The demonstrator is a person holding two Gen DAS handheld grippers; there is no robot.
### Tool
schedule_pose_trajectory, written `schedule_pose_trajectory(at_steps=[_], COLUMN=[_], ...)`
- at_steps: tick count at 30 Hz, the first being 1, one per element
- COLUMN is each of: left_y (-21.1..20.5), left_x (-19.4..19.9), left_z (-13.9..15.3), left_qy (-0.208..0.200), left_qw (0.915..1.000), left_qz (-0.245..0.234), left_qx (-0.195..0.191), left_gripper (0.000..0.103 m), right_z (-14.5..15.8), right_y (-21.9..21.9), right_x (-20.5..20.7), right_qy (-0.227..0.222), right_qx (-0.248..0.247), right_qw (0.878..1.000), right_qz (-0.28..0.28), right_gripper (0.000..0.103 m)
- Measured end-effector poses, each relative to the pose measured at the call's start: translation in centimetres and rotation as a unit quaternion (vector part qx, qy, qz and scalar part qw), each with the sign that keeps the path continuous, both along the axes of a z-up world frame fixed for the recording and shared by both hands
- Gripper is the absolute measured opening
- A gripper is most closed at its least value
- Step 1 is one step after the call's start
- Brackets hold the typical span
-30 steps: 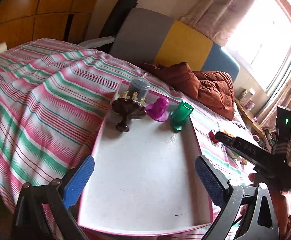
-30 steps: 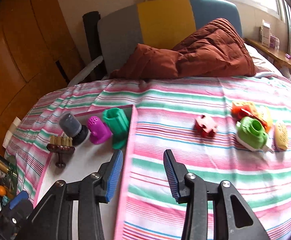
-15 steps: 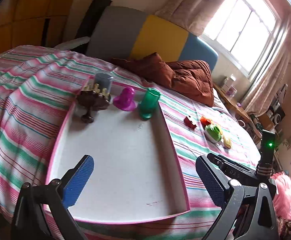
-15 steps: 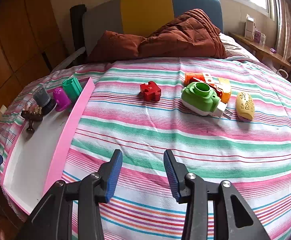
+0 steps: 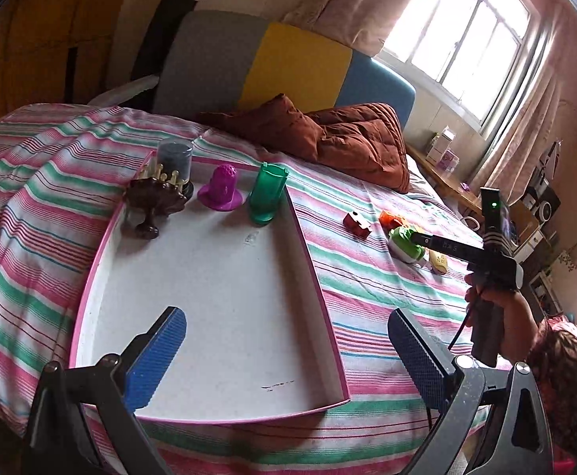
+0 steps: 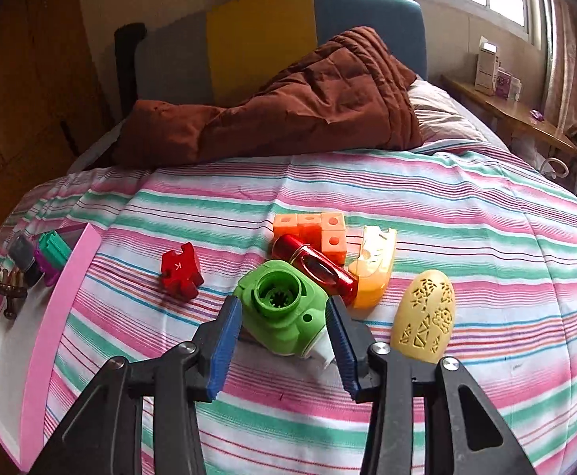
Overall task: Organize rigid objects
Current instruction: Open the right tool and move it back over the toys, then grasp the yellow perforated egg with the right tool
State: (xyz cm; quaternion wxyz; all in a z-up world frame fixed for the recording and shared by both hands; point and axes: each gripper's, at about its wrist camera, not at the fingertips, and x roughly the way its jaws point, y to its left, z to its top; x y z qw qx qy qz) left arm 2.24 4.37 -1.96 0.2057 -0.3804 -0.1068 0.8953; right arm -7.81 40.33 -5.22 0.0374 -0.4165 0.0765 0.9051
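In the left wrist view the left tongs (image 5: 284, 350) stood wide open and empty above the pink-rimmed tray (image 5: 320, 289) on the bed; in the right wrist view the right tongs (image 6: 284, 332) straddled the green plug-like piece (image 6: 284, 312) on the striped bedspread (image 6: 466, 237), blue pads just beside its sides, whether pressing I cannot tell.

A white tray with a pink rim (image 5: 320, 289) lies on the striped bed; at its far end stand a dark brown pedestal stand (image 5: 155, 198) topped with pale pegs, a grey cylinder (image 5: 174, 158) behind it, a purple dome-shaped piece (image 5: 223, 188) and an upright green cup-like piece (image 5: 268, 194). Well apart on the bedspread lie a red puzzle-shaped block (image 6: 180, 268), a green plastic housing (image 6: 284, 308) with a round toothed opening facing up and a white base, a glossy red tube (image 6: 316, 269) leaning across orange cubes (image 6: 312, 229), a yellow-orange curved piece (image 6: 373, 273) and a pale yellow oval shell (image 6: 427, 308) with cut-out patterns
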Motion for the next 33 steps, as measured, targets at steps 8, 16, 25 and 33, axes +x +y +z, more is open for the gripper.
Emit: schedule_pose_trajectory(at_steps=[8, 16, 25, 33], left_y=[0.9, 3.0, 4.3, 4.2], left_x=[-0.1, 0.3, 0.7, 0.8], left_z=[0.3, 0.4, 0.5, 0.6], left_qy=[0.002, 0.002, 0.002, 0.004], left_qw=[1.0000, 0.9994, 0.9986, 0.9984], left_qz=[-0.006, -0.033, -0.047, -0.040], left_qx=[-0.003, -0.014, -0.026, -0.039], left_gripper=[0.103, 0.103, 0.103, 0.103], right_z=[-0.2, 0.4, -0.7, -2.2], right_y=[-2.7, 2.9, 8.1, 9.0], right_x=[3.0, 8.4, 6.0, 1.2], right_qy=[0.008, 0.065, 0.018, -0.019], right_qx=[-0.058, -0.024, -0.040, -0.045], right_qw=[0.993, 0.992, 0.984, 0.982], right_qz=[0.103, -0.105, -0.173, -0.180], right_gripper=[0.050, 0.050, 0.050, 0.048])
